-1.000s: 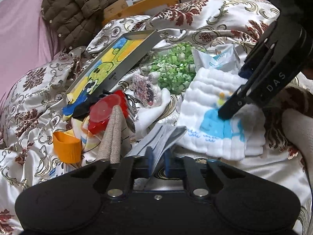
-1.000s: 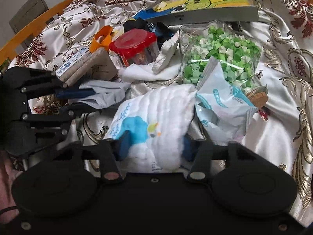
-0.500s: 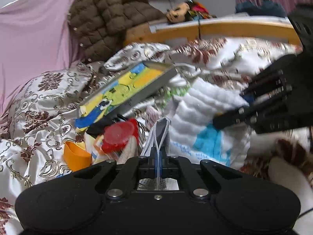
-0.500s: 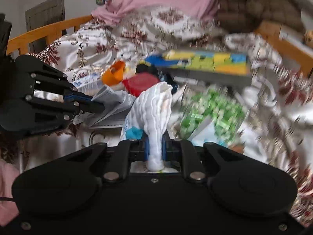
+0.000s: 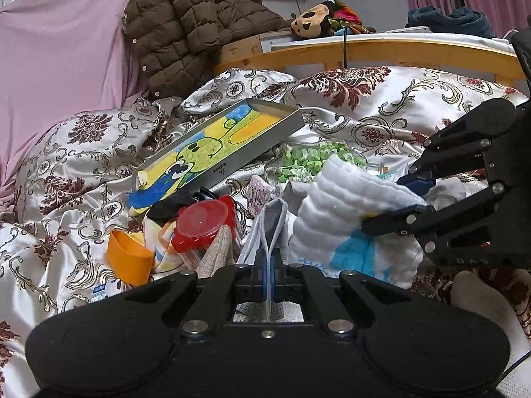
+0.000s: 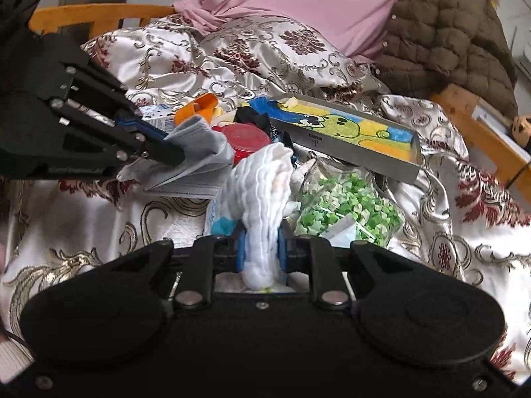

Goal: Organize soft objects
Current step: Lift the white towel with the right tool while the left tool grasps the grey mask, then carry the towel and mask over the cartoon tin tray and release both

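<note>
**Both grippers lift cloth from a cluttered bed**

An orange plastic cup (image 5: 127, 258) lies on its side on the floral satin bedspread (image 5: 83, 152), just beside a red-lidded clear container (image 5: 204, 224). Behind them a tin tray with a cartoon drawing (image 5: 215, 146) rests tilted on the folds. At centre the left gripper (image 5: 268, 270) is pinched fully together on a grey face mask (image 5: 273, 229), whose white ear loops run down between the pads. A glass jar of green and white paper stars (image 5: 312, 162) lies beyond. To the right, the right gripper (image 6: 261, 247) is clamped on a white quilted washcloth with a blue print (image 6: 265, 192), its jaws easing apart slightly while the bunched cloth stands between the blue pads, raised off the bedspread.
</note>
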`<state>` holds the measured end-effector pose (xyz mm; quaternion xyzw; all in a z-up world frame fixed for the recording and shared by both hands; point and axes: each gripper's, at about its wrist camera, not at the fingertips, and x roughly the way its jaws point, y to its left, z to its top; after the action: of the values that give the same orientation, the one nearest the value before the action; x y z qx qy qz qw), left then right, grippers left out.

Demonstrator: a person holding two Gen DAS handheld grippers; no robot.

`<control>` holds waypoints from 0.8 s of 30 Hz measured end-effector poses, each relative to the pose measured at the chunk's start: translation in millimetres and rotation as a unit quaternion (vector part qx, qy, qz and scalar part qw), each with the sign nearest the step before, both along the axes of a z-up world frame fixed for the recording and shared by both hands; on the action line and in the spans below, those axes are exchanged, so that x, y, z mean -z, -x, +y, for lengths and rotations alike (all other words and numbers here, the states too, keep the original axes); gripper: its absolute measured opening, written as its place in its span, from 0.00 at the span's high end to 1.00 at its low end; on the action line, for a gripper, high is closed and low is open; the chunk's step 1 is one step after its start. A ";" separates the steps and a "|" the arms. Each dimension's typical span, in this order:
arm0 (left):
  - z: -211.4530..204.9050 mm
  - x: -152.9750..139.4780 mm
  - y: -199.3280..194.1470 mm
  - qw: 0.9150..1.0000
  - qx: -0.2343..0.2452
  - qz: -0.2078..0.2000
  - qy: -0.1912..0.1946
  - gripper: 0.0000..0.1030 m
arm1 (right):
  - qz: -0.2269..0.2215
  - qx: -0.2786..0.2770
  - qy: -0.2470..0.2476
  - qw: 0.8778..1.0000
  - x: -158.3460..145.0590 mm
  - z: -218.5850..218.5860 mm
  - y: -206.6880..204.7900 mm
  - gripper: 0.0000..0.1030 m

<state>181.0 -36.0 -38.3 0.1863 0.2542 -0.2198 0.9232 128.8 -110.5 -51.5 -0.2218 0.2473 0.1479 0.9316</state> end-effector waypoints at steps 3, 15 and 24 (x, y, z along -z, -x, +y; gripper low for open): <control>0.2 1.2 -0.6 1.000 0.000 0.003 -0.001 1.00 | -0.003 -0.005 0.010 1.000 1.0 5.9 2.4 0.87; -0.5 4.1 -2.0 1.000 0.003 0.010 -0.005 0.99 | 0.009 -0.002 0.029 1.000 6.9 9.1 3.8 0.87; -1.0 5.2 -1.6 1.000 0.004 0.010 -0.006 0.99 | 0.031 0.021 0.025 0.999 12.9 3.2 -3.8 0.91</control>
<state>182.7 -36.9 -43.5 0.1907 0.2643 -0.2237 0.9185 132.6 -107.3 -64.4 -0.2355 0.2844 0.1290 0.9203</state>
